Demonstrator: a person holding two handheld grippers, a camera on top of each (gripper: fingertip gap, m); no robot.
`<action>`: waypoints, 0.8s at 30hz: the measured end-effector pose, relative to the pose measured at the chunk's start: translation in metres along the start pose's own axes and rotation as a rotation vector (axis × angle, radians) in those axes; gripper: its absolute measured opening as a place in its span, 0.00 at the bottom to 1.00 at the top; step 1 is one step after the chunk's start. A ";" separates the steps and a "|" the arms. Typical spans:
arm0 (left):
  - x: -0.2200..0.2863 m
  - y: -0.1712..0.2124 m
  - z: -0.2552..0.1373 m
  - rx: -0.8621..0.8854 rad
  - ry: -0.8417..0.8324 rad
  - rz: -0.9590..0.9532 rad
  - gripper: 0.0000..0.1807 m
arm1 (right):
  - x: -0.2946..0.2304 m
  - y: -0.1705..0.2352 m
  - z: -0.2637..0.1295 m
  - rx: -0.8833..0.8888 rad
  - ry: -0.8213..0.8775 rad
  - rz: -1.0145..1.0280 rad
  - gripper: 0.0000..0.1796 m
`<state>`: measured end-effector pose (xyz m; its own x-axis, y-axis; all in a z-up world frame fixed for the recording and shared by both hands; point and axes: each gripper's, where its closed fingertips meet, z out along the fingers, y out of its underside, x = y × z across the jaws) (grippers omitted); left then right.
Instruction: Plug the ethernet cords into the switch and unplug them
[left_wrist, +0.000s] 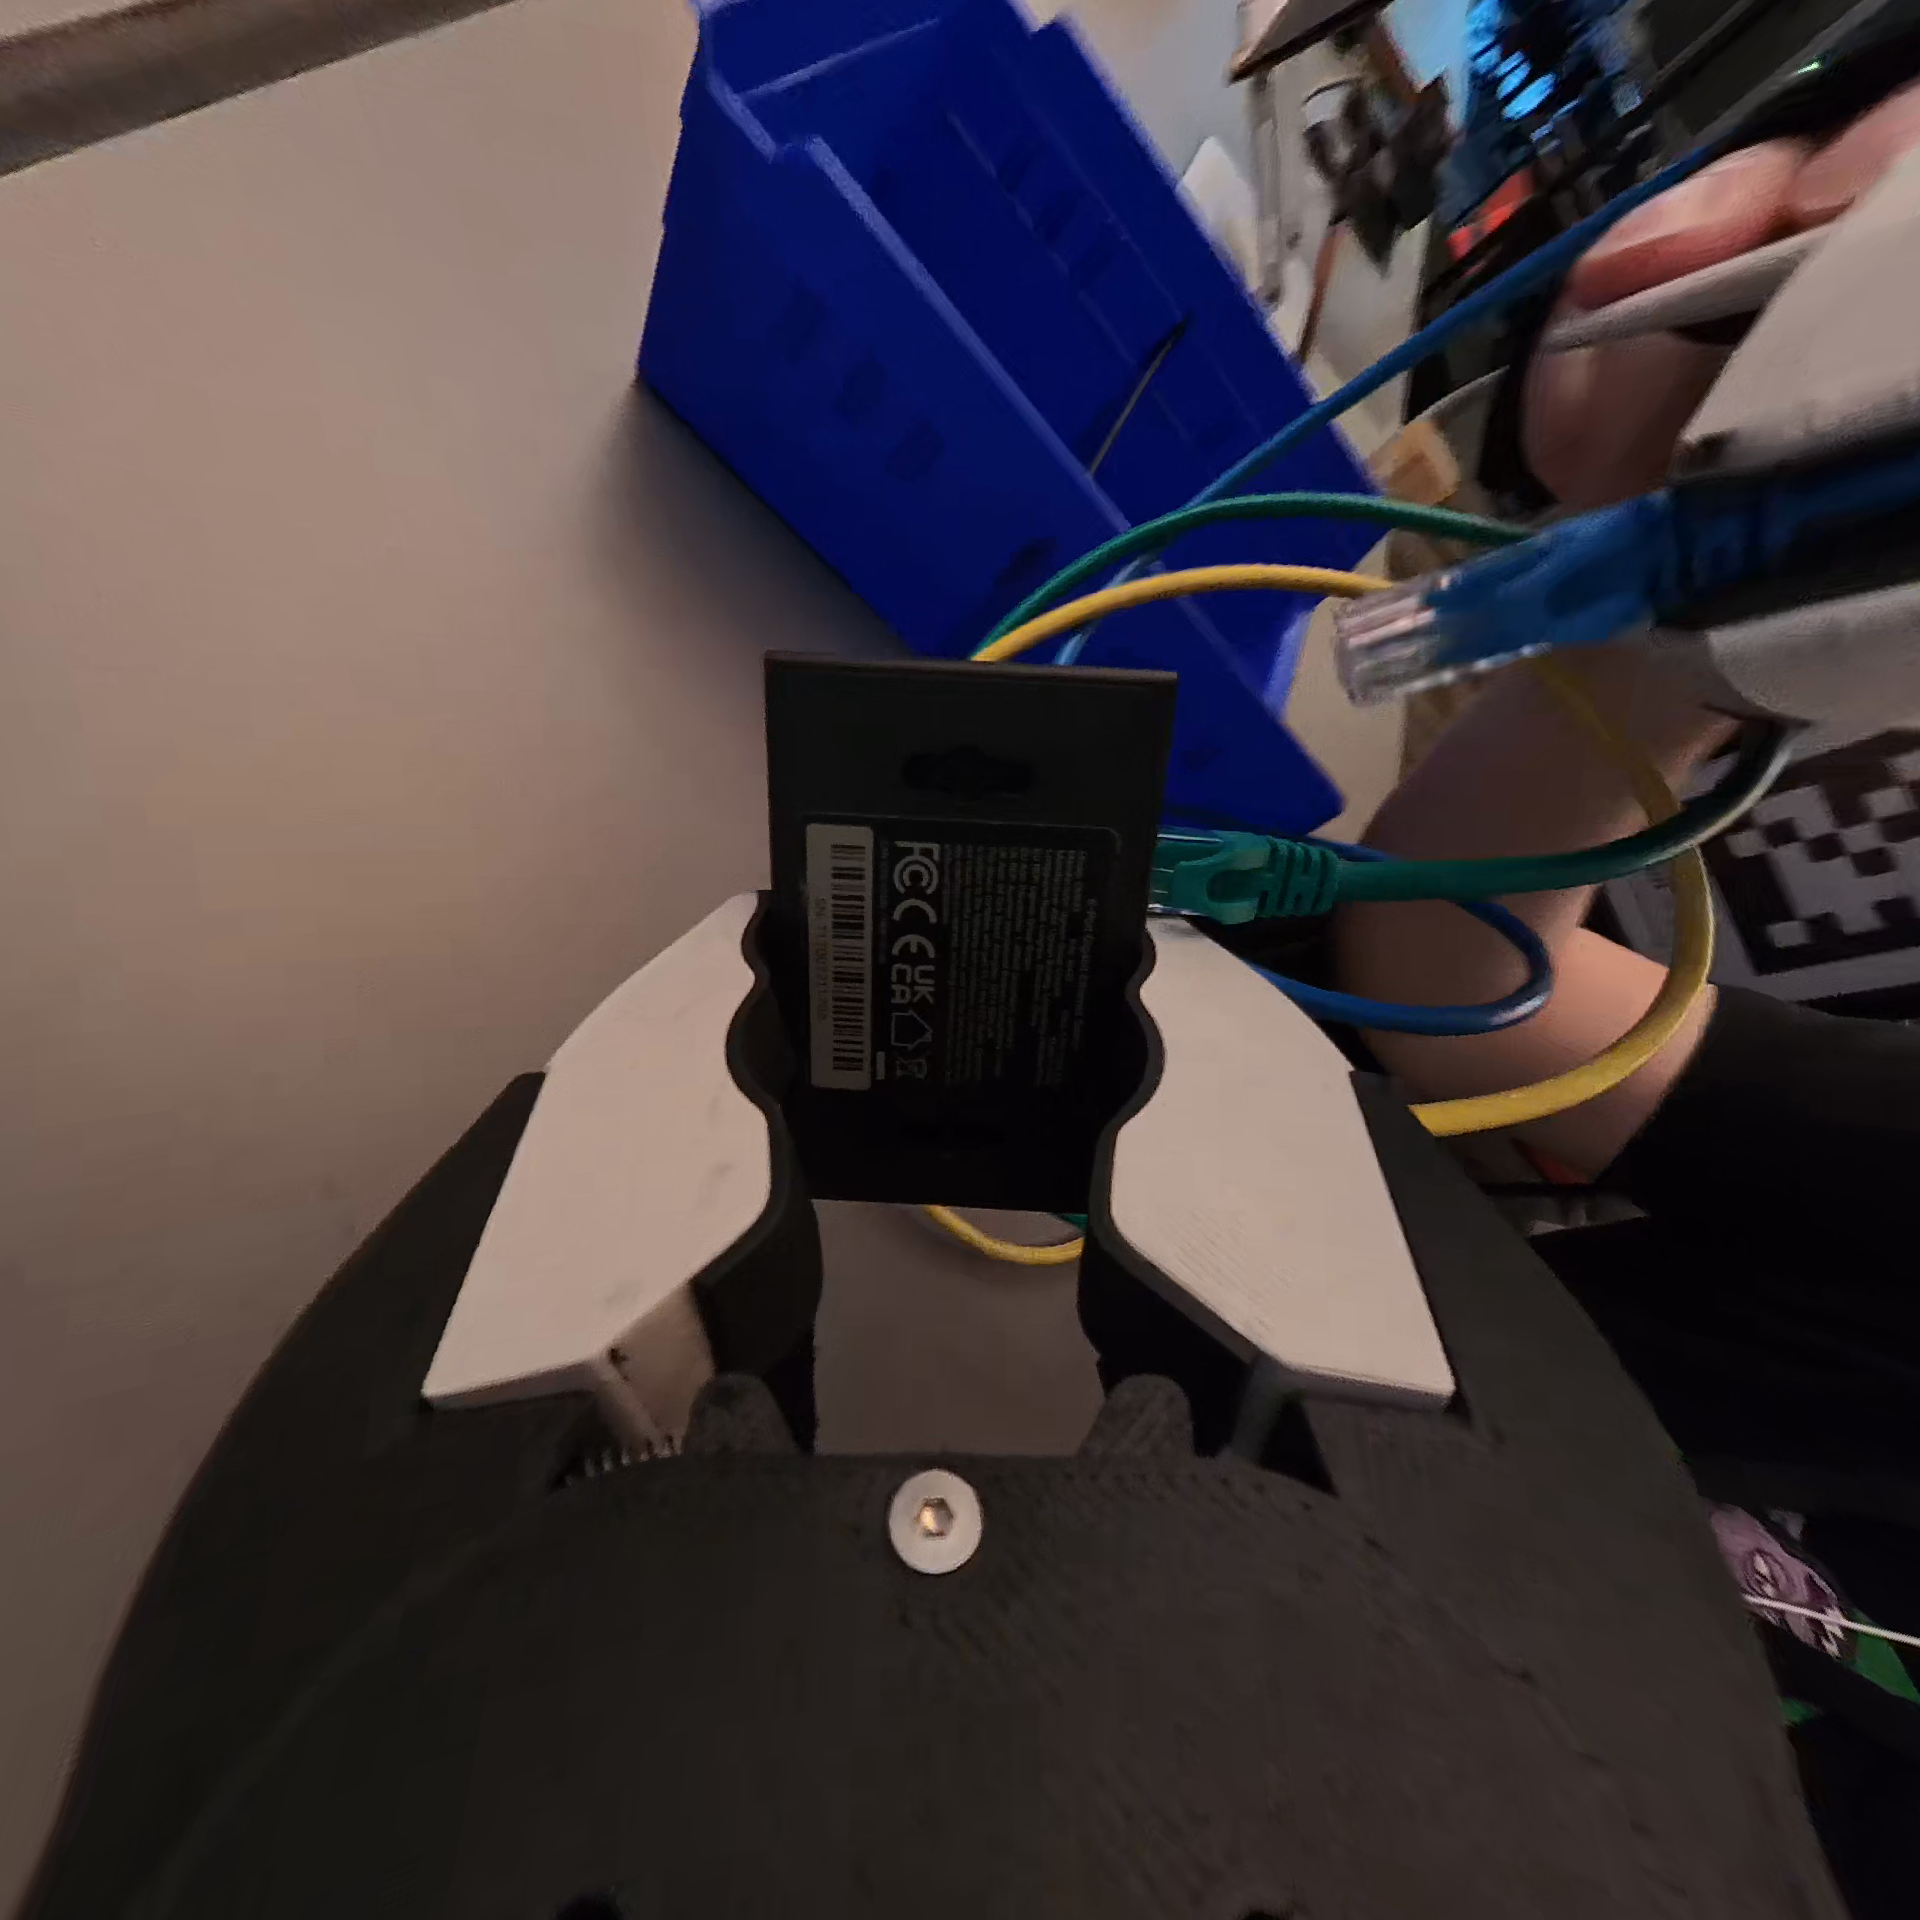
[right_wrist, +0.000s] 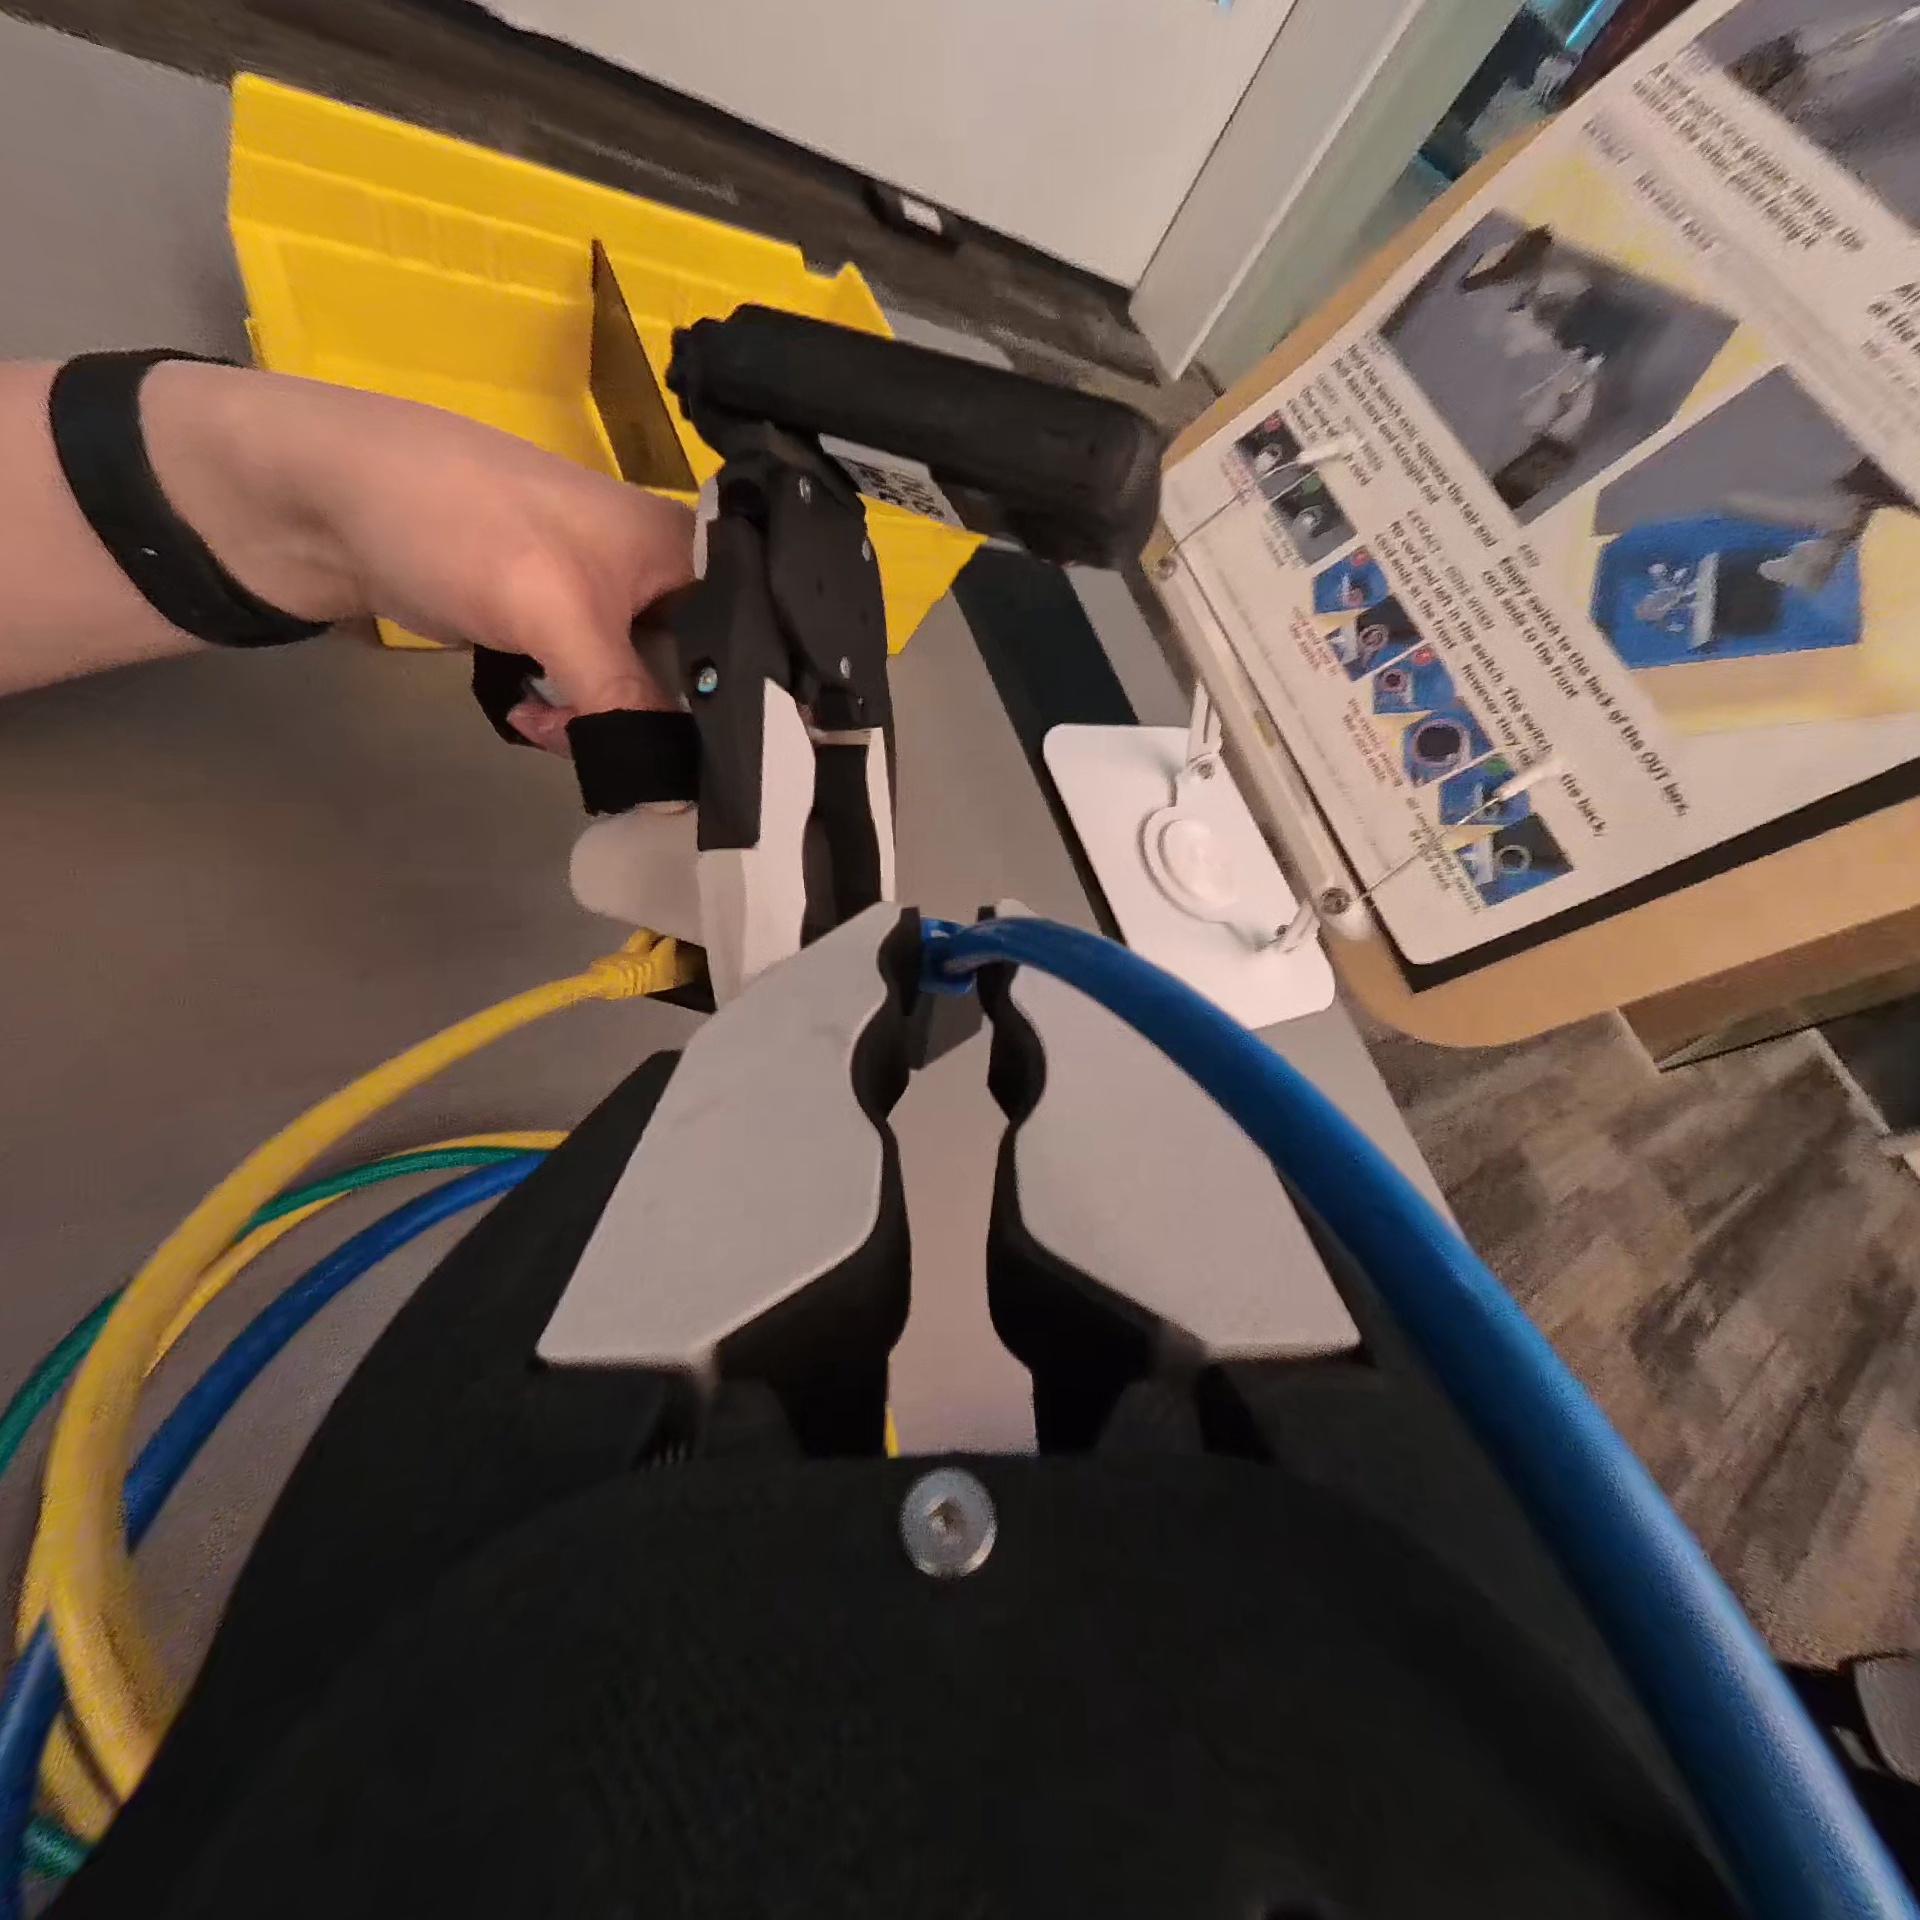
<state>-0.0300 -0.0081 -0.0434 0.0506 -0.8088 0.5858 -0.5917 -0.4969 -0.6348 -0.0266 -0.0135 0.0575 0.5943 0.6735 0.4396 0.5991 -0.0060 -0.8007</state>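
Note:
My left gripper (left_wrist: 951, 925) is shut on the black switch (left_wrist: 966, 790), holding it upright with its labelled underside toward the camera. A green cord's plug (left_wrist: 1236, 878) sits in the switch's right side. My right gripper (right_wrist: 948, 935) is shut on the blue cord (right_wrist: 1299, 1122) just behind its plug. In the left wrist view that blue plug (left_wrist: 1455, 623) hangs in the air up and to the right of the switch, clear tip toward it, apart from it. A yellow cord (left_wrist: 1621, 1070) loops around behind the switch; its plug (right_wrist: 634, 971) ends by the left gripper's fingers (right_wrist: 748, 873).
A blue bin (left_wrist: 935, 343) stands behind the switch on the grey table (left_wrist: 312, 623). A yellow bin (right_wrist: 436, 281) sits behind the person's hand (right_wrist: 436, 540). An instruction board (right_wrist: 1558, 540) on a white stand (right_wrist: 1195, 862) is to the right, near the table edge. Cord loops (right_wrist: 156, 1403) lie at the lower left.

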 end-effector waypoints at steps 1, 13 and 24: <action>0.002 -0.002 -0.002 0.013 0.015 0.007 0.33 | -0.002 -0.004 -0.003 0.035 -0.012 -0.028 0.08; 0.032 -0.032 -0.033 0.199 0.068 0.135 0.33 | -0.001 -0.037 -0.021 0.226 0.119 -0.244 0.08; 0.048 -0.043 -0.043 0.266 0.029 0.135 0.33 | -0.010 -0.051 -0.018 0.281 0.177 -0.369 0.09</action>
<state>-0.0367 -0.0121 0.0337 -0.0395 -0.8656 0.4992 -0.3596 -0.4538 -0.8153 -0.0536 -0.0335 0.1013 0.4661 0.4573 0.7574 0.6331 0.4256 -0.6466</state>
